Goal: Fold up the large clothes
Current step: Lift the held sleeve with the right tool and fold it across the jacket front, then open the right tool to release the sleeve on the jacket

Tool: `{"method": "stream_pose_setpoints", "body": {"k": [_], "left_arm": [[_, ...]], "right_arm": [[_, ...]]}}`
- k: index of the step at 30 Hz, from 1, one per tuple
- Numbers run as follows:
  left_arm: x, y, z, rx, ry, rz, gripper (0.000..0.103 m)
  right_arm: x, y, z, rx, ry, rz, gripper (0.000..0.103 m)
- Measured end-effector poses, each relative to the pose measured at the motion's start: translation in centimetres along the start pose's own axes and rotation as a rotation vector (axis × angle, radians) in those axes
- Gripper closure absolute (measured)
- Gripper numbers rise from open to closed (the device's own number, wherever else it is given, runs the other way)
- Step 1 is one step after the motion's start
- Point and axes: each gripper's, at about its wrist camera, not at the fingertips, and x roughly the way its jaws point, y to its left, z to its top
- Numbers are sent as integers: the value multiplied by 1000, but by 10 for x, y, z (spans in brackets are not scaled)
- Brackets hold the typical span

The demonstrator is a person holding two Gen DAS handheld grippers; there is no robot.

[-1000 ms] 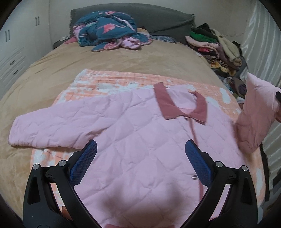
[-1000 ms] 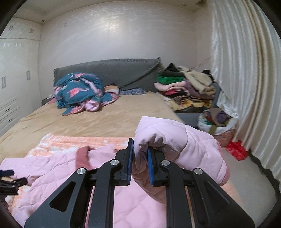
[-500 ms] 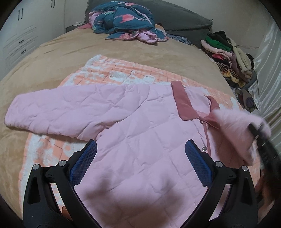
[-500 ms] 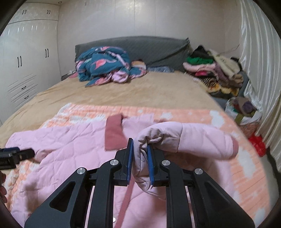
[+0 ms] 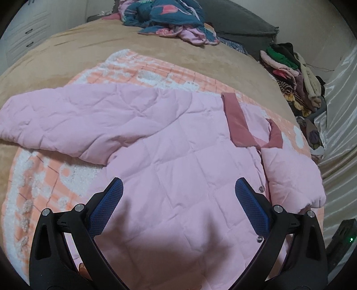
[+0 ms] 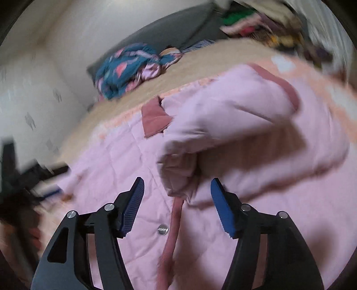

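Note:
A pink quilted jacket with a dusty-rose collar lies front up on an orange and white blanket. One sleeve stretches flat to the left; the other sleeve is folded over the jacket's right front. My left gripper hovers open above the jacket's body with nothing between its fingers. In the blurred right wrist view my right gripper has its jaws opening, and the folded sleeve's cuff lies loose just ahead of the blue pads, which do not press on it.
The blanket lies on a tan bed. A crumpled teal flamingo-print garment sits by the grey headboard. A pile of clothes is heaped at the right, next to a pale curtain. White drawers stand at the left.
My right gripper carried the sleeve down onto the jacket's right front and let go of it; its jaws have spread. The left gripper sank a little toward the jacket, still open.

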Motion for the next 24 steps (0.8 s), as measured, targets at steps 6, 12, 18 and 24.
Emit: {"method": "stream_pose_setpoints", "body": {"k": [6,12,18,24], "left_arm": [[-6,-4,2,31,-25,-9,9],[-16,-4,9,43,-51,-27,9],[-26,10,17,-7,-64,-56,9],[-32,30,24,-65,-69,-101,9]], "right_arm": [[-21,-32,17,253,-122,58,34],[-18,-27,45,298,-149,79,83],[-28,40,56,28,-198,78,88],[-2,101,40,-161,-140,88,89]]}}
